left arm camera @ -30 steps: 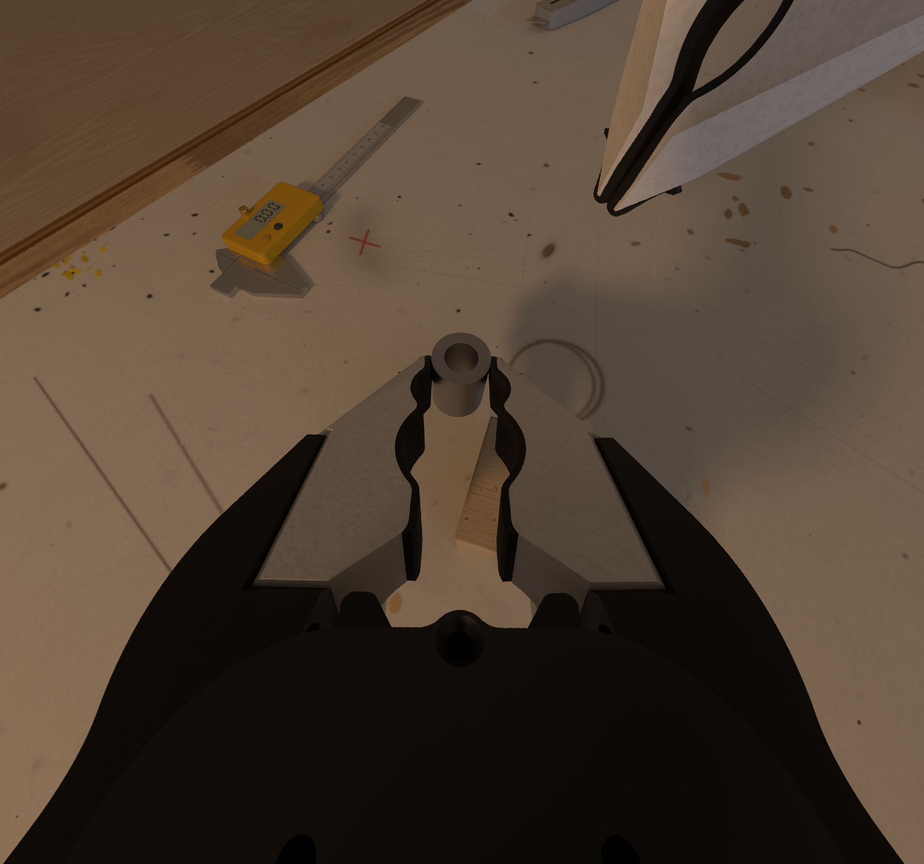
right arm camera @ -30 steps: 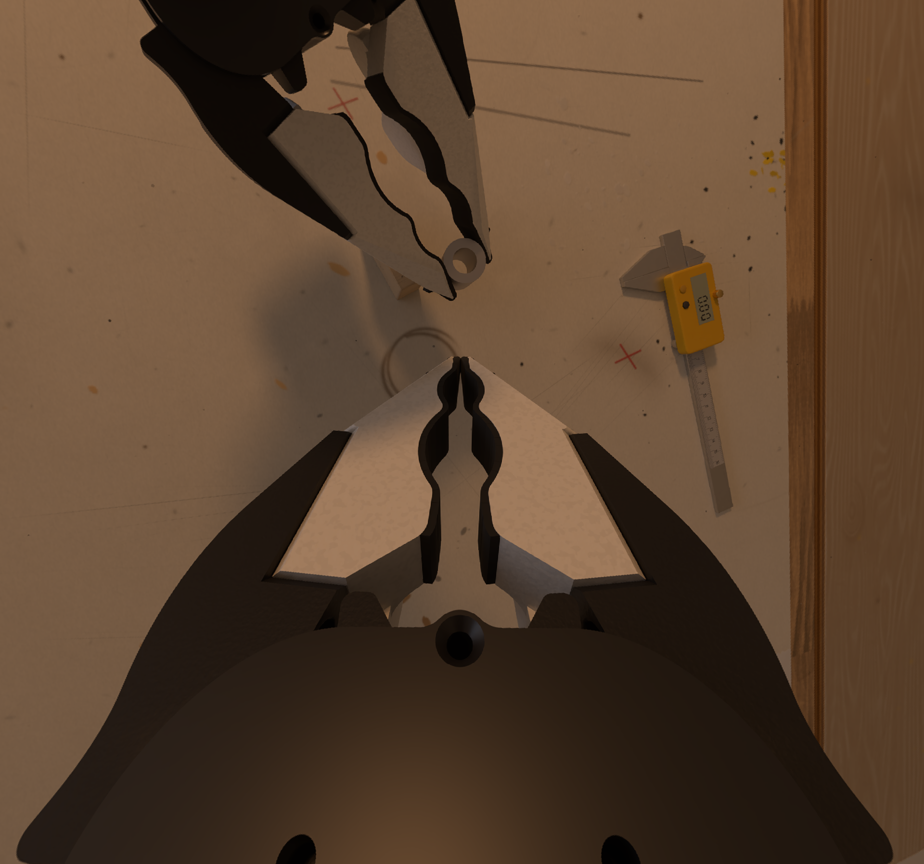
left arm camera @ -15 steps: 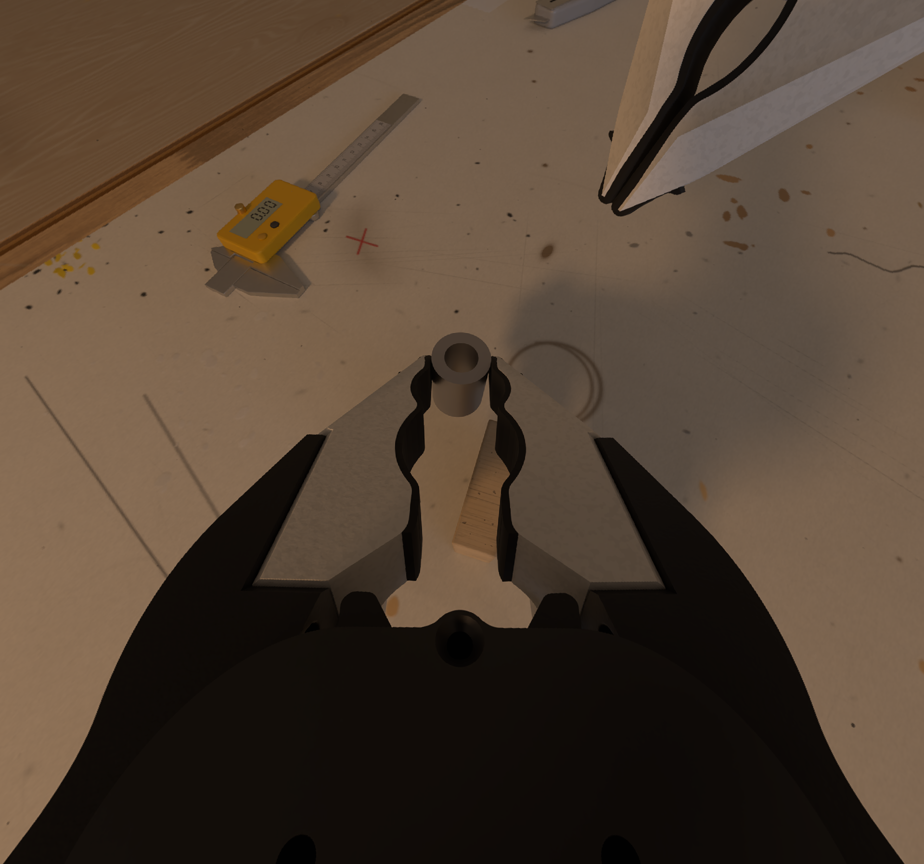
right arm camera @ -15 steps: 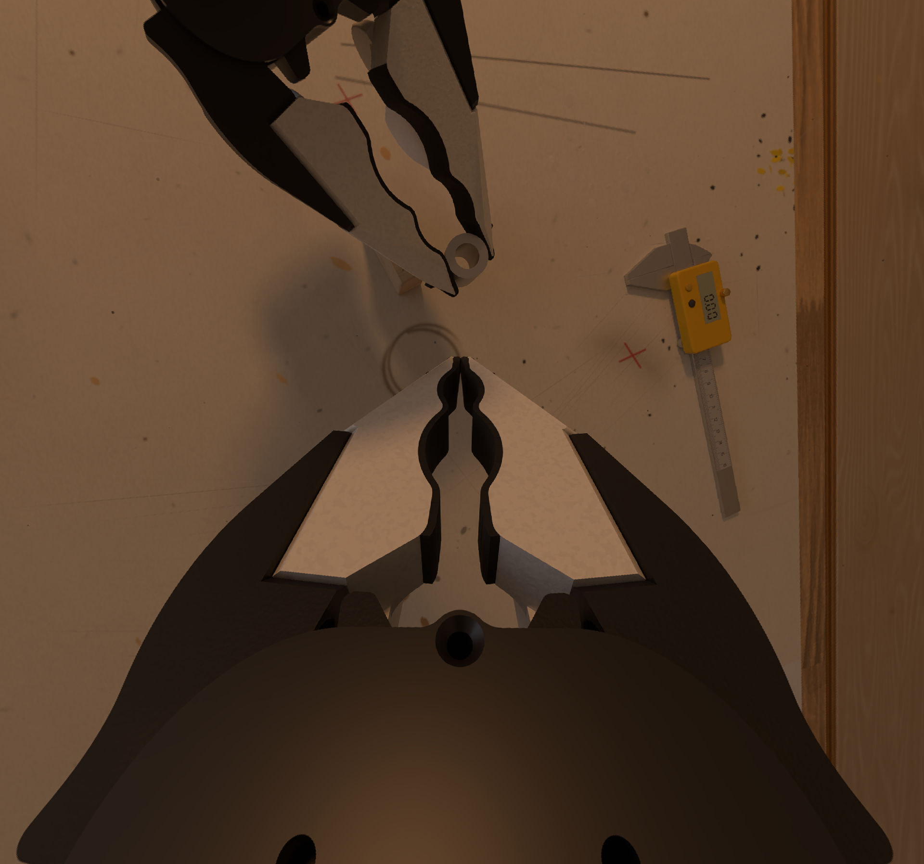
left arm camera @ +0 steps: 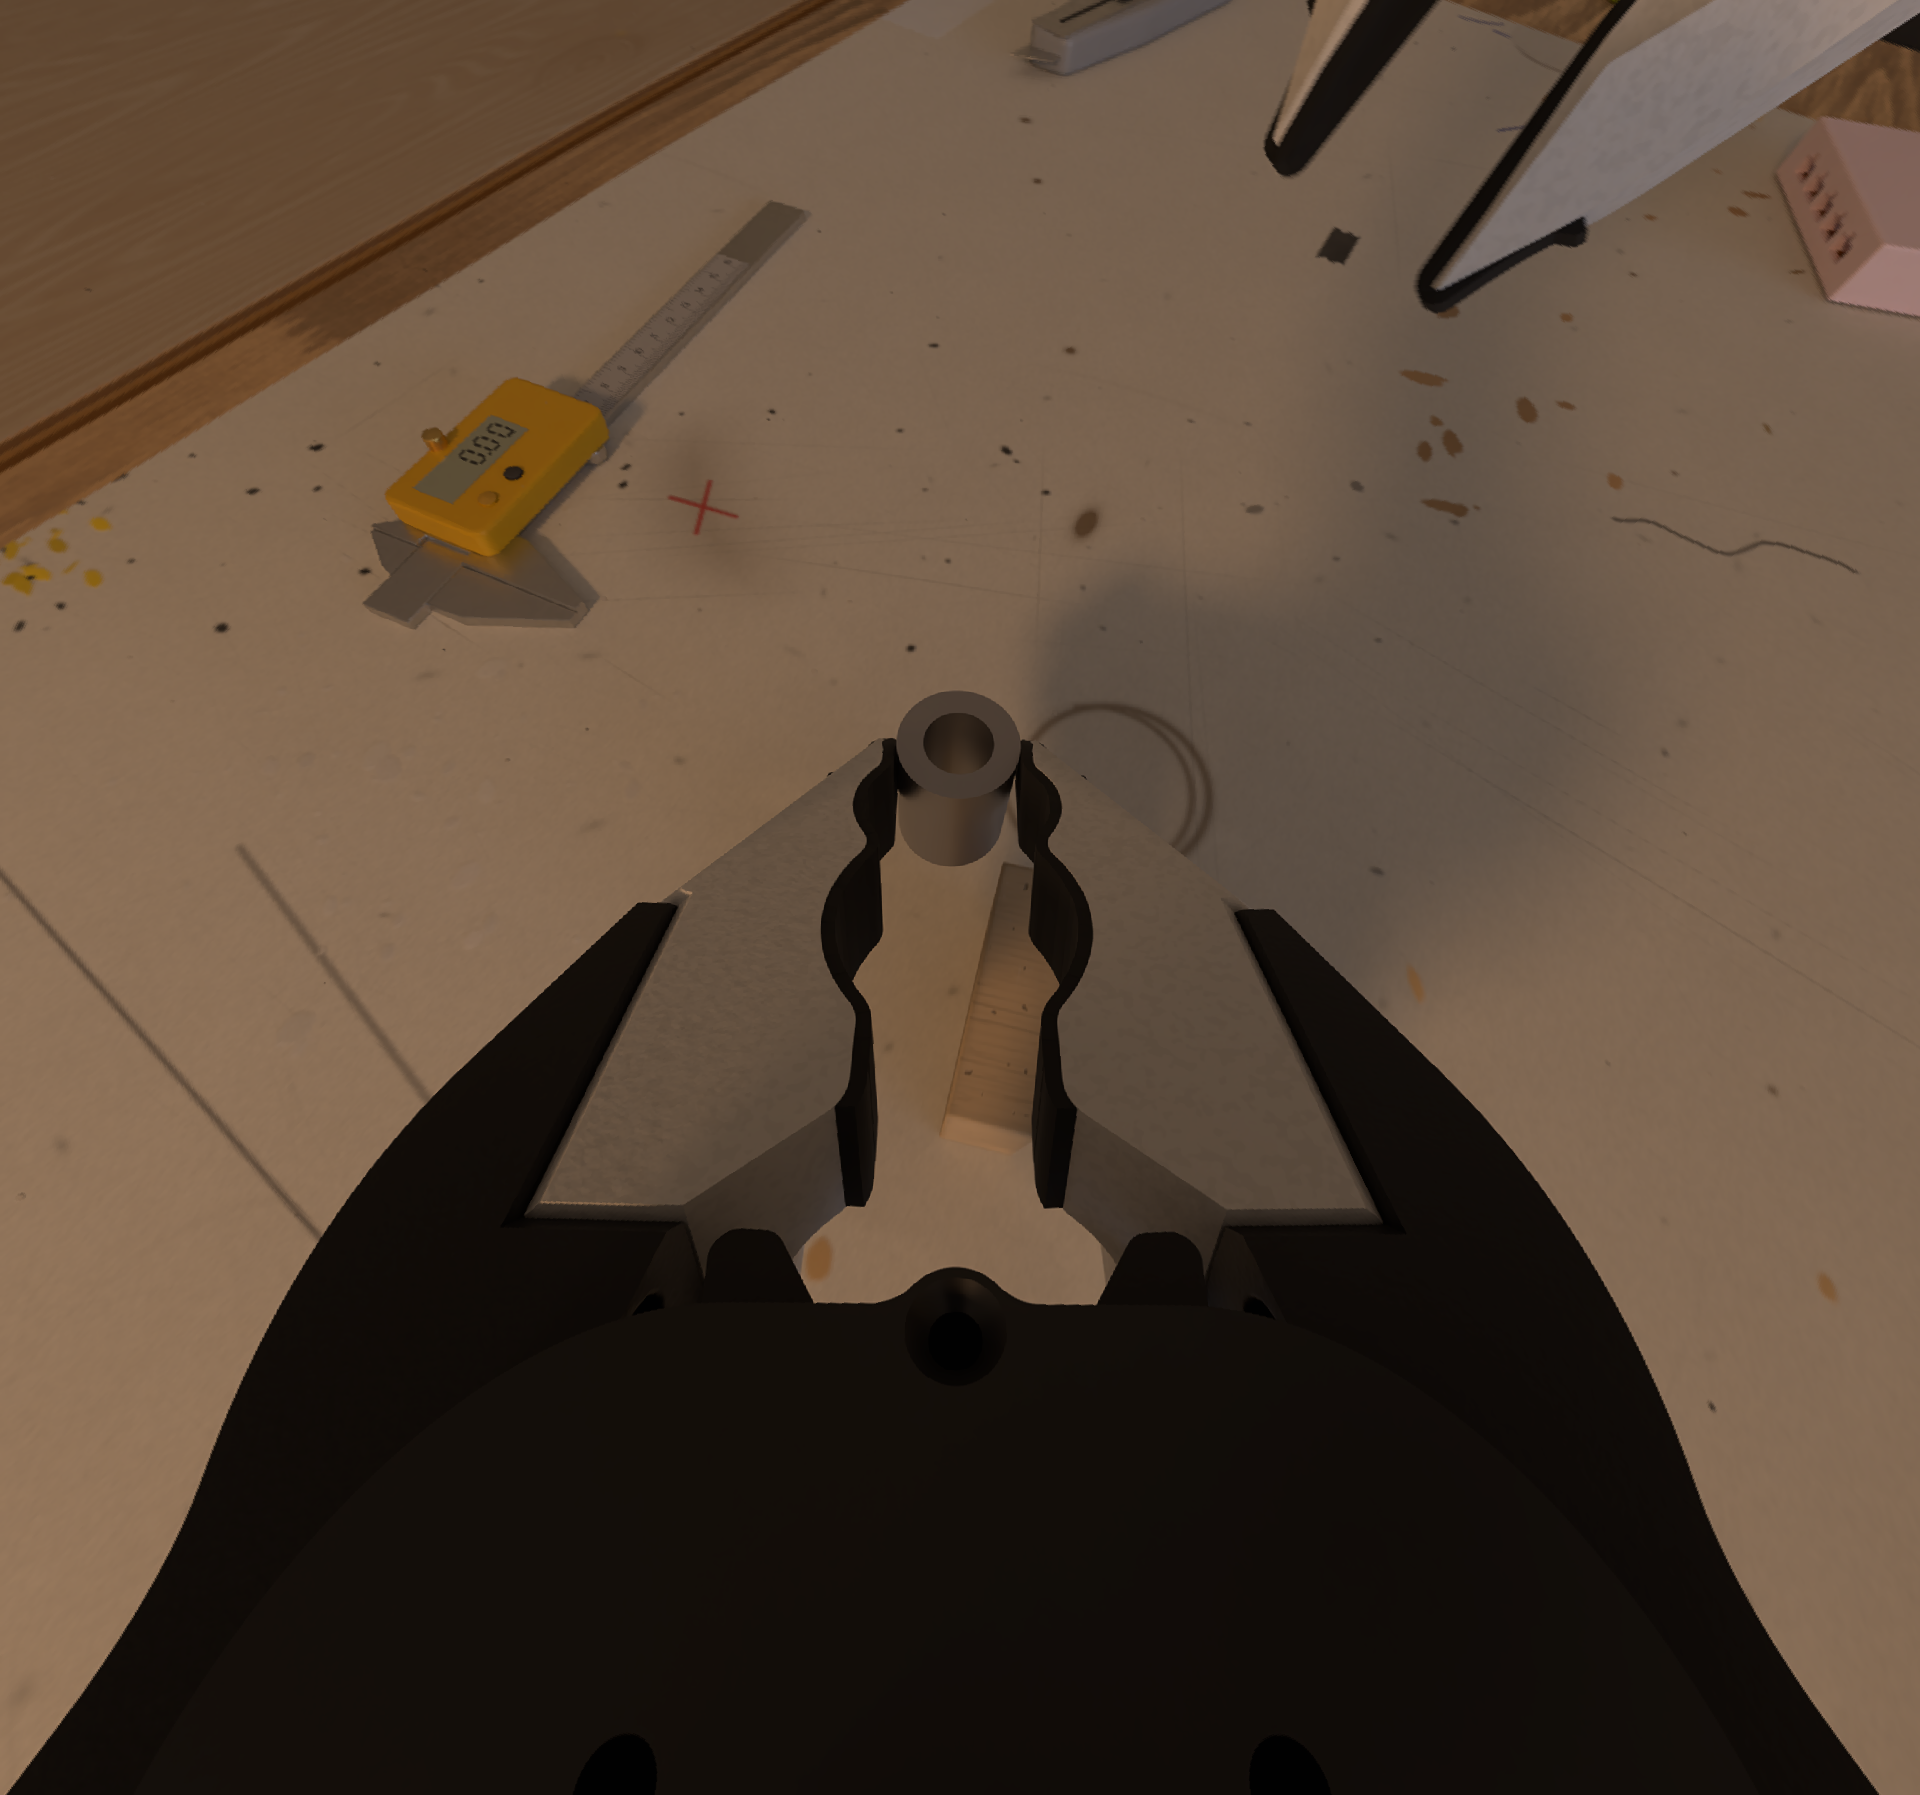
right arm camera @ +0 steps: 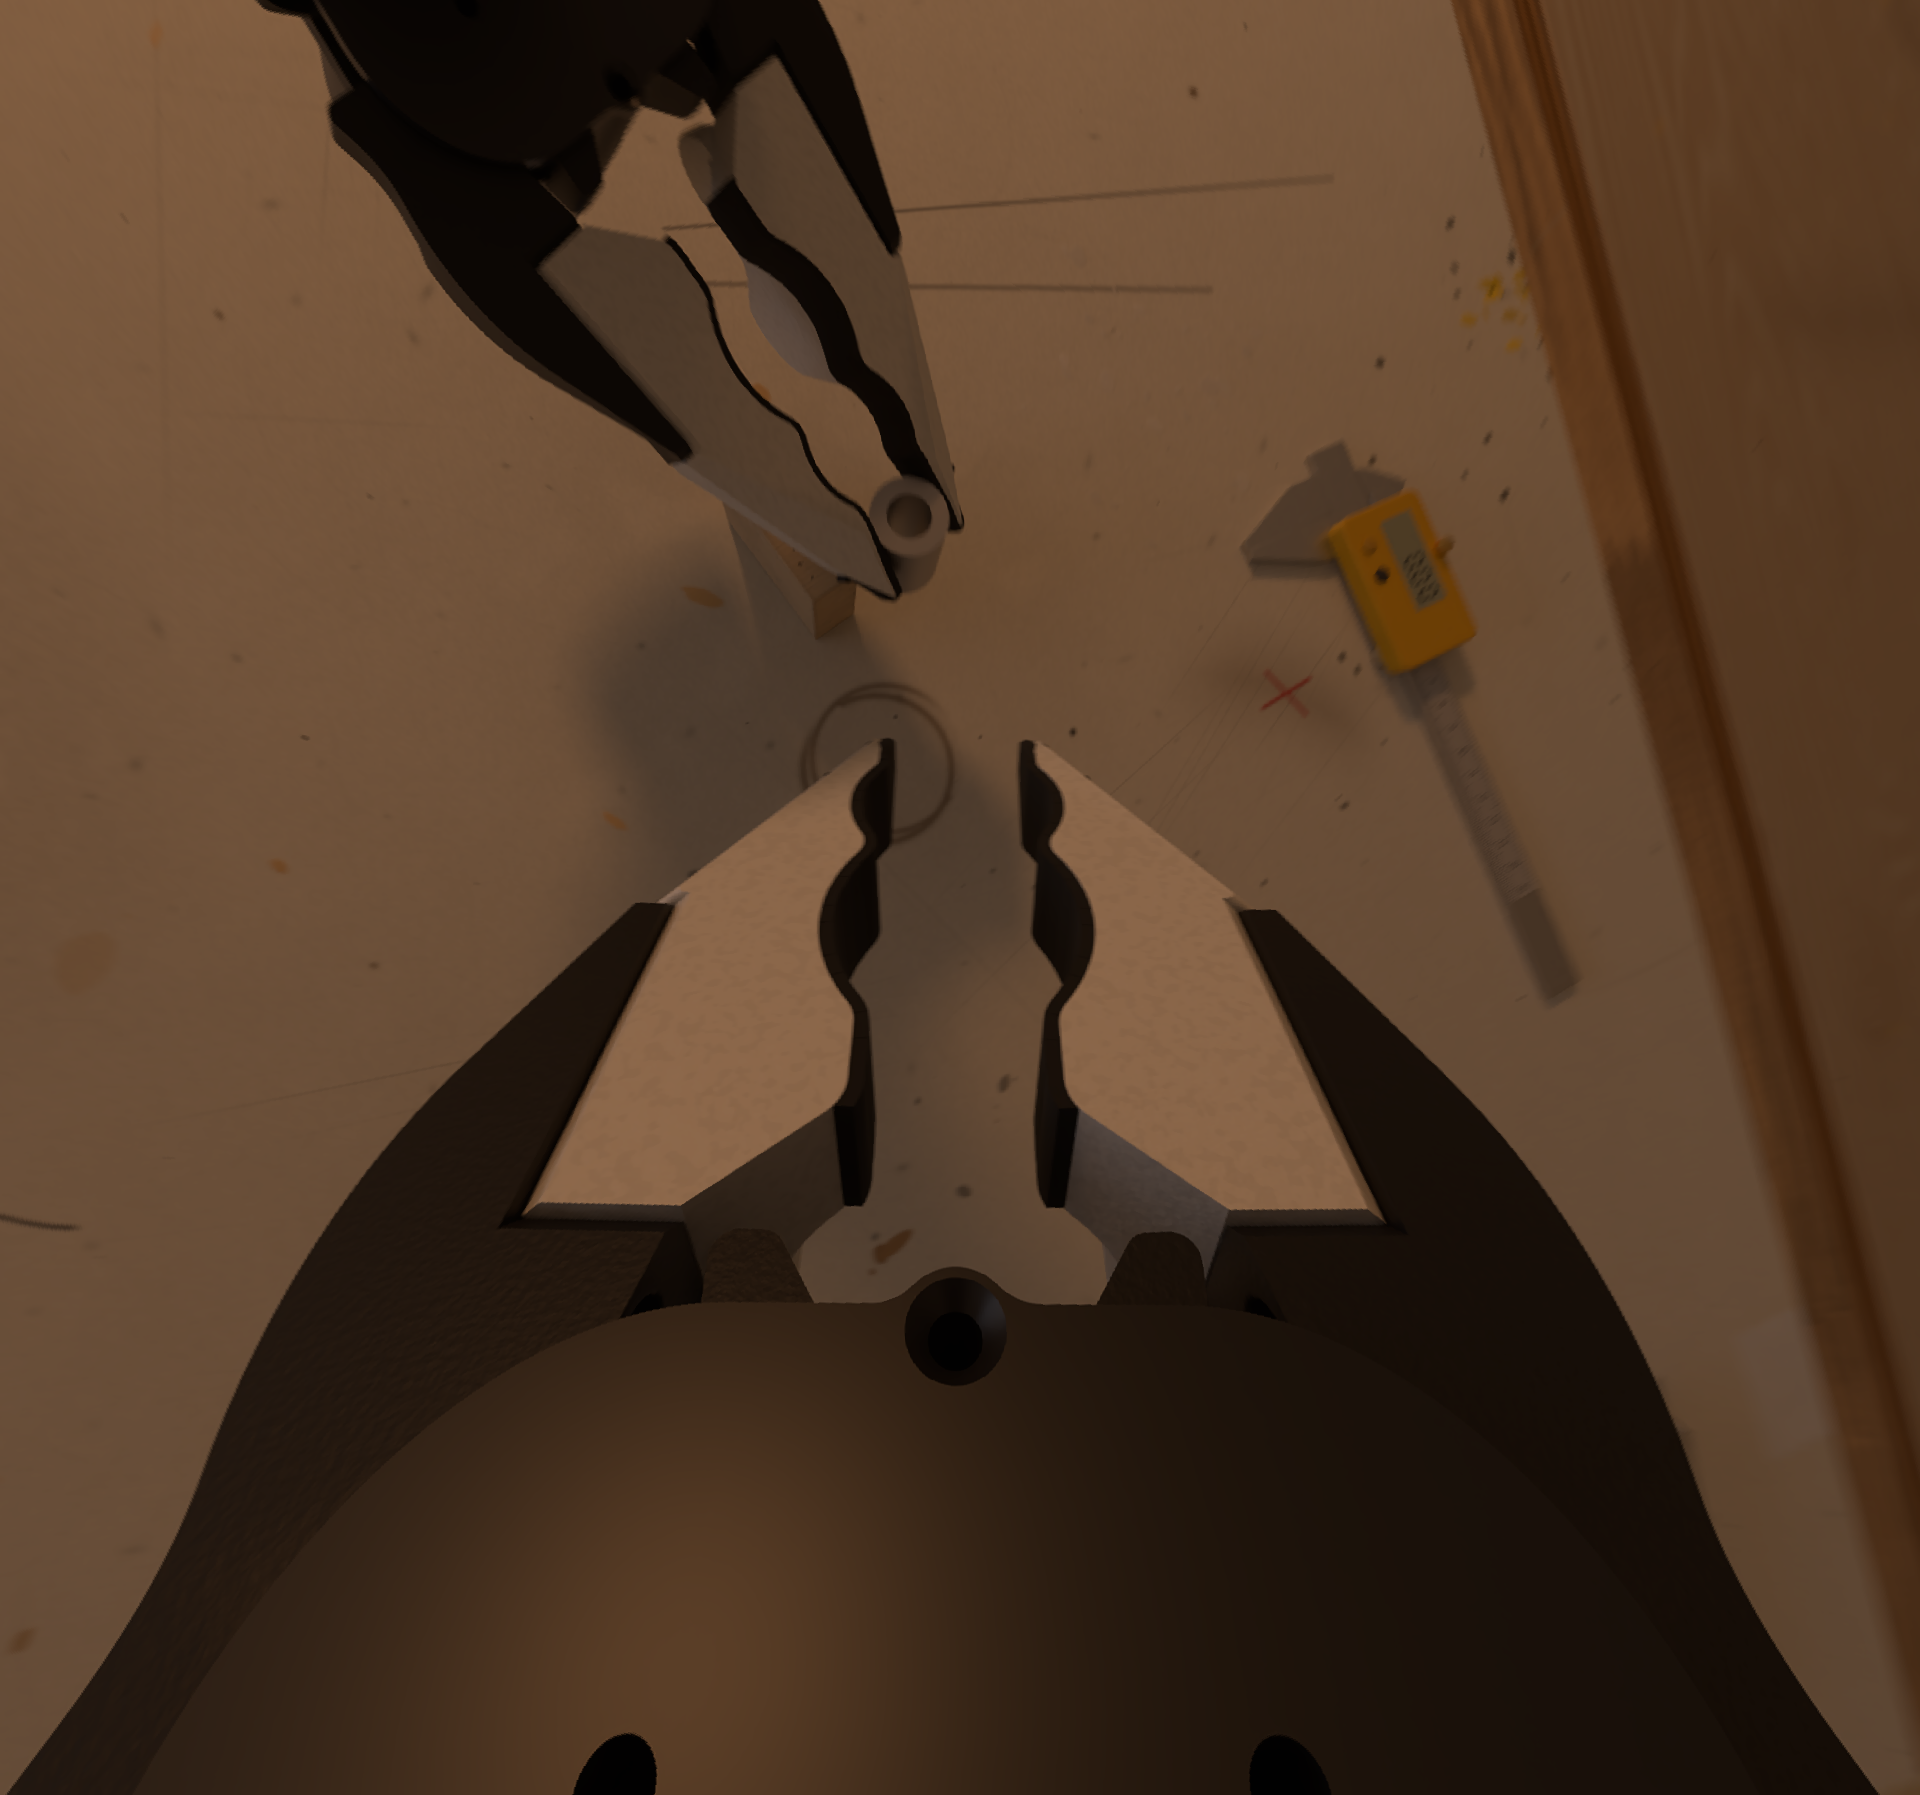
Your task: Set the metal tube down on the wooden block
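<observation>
Left wrist view.
- Left gripper (left arm camera: 956, 758): clenched on the metal tube (left arm camera: 956, 789) at the fingertips. The tube is short, grey, upright, with its open bore facing the camera.
- Wooden block (left arm camera: 1000, 1018): pale, lying on the worktop (left arm camera: 1351, 914) below the fingers and nearer the camera than the tube. Only a narrow strip shows in the gap between the fingers; its full outline is covered by the right-hand finger.
- Progress: the tube is grasped and carried, not yet set on the block. It appears raised and somewhat off the block, though the height cannot be judged here. Left to do: align, lower, let go.
- Also present: yellow digital caliper (left arm camera: 499, 467), grey utility knife (left arm camera: 1138, 5), pink box (left arm camera: 1860, 228) cut by the frame edge, and a pencilled ring (left arm camera: 1184, 789) on the worktop.
- Right gripper (left arm camera: 1434, 218): seen from afar at top right, fingers parted, body out of frame.

Right wrist view.
- Right gripper (right arm camera: 956, 769): released, fingers apart, holding nothing, above the ring (right arm camera: 831, 737).
- Left gripper (right arm camera: 914, 540): farther off, gripping the tube (right arm camera: 912, 524).
- Block (right arm camera: 826, 602): only one corner shows beneath the left gripper's finger; the rest is hidden, so any contact between tube and block cannot be made out.
- Caliper (right arm camera: 1403, 592): well apart, beside the wooden edging (right arm camera: 1662, 498); slightly blurred.
</observation>
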Controlling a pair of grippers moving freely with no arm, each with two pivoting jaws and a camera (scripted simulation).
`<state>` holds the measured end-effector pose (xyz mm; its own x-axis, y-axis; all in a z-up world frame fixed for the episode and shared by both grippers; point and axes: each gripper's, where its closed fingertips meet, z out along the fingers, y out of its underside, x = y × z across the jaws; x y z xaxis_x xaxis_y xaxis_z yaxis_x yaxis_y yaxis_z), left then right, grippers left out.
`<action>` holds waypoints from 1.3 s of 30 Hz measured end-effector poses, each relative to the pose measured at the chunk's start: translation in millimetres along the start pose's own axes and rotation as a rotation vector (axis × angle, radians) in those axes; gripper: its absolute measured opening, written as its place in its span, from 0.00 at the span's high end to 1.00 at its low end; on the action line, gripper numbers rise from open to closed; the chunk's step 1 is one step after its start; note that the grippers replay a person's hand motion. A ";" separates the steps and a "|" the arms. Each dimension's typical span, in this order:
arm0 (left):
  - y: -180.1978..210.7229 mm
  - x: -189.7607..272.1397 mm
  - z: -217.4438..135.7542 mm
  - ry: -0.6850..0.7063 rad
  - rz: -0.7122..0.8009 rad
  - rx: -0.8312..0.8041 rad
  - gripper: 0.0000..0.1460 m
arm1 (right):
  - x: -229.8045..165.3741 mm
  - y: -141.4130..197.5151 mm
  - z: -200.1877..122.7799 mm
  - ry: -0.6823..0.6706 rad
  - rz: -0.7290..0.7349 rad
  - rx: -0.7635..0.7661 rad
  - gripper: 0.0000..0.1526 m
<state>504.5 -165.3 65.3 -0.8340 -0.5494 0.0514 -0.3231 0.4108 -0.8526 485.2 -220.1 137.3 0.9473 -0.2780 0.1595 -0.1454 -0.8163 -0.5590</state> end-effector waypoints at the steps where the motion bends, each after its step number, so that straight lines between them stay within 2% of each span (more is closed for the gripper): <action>1: 0.9 0.2 -1.8 0.012 0.002 -0.007 0.85 | 0.6 5.2 -1.0 -0.020 0.048 0.008 0.80; 3: 3.4 4.4 -6.3 0.048 0.039 -0.012 0.85 | -8.0 9.9 0.4 -0.059 0.072 0.028 0.73; 6: 6.1 10.4 -10.3 0.104 0.036 -0.007 0.85 | -24.8 14.7 8.4 -0.048 0.023 0.032 0.71; 9: 9.1 11.0 -11.6 0.118 0.057 -0.019 0.85 | -35.8 21.2 14.9 -0.047 0.046 0.027 0.73; 16: 17.1 13.4 -19.1 0.188 0.080 -0.040 0.85 | -59.8 15.3 21.0 -0.048 0.009 0.104 0.91; 21: 19.1 15.1 -22.6 0.204 0.068 -0.050 0.85 | -63.8 14.2 20.1 -0.076 0.026 0.154 0.91; 26: 20.2 17.3 -29.6 0.247 0.021 -0.047 0.85 | -75.9 12.7 16.7 -0.159 0.052 0.194 0.90; 30: 10.3 15.7 -44.9 0.255 -0.036 0.003 0.76 | -73.8 12.0 8.3 -0.159 0.059 0.241 0.87; 34: 0.7 25.8 -48.1 0.235 -0.076 0.035 0.66 | -75.0 19.0 13.9 -0.159 0.002 0.203 0.84; 36: -3.9 33.7 -44.8 0.238 -0.107 0.054 0.56 | -74.9 18.2 16.0 -0.141 -0.022 0.216 0.85; 39: -9.4 37.4 -41.1 0.221 -0.136 0.073 0.53 | -75.5 16.4 16.6 -0.150 -0.009 0.243 0.89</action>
<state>458.0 -159.8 96.6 -0.8651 -0.4205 0.2736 -0.4124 0.2856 -0.8651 416.0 -204.1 102.5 0.9825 -0.1782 0.0536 -0.0808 -0.6680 -0.7397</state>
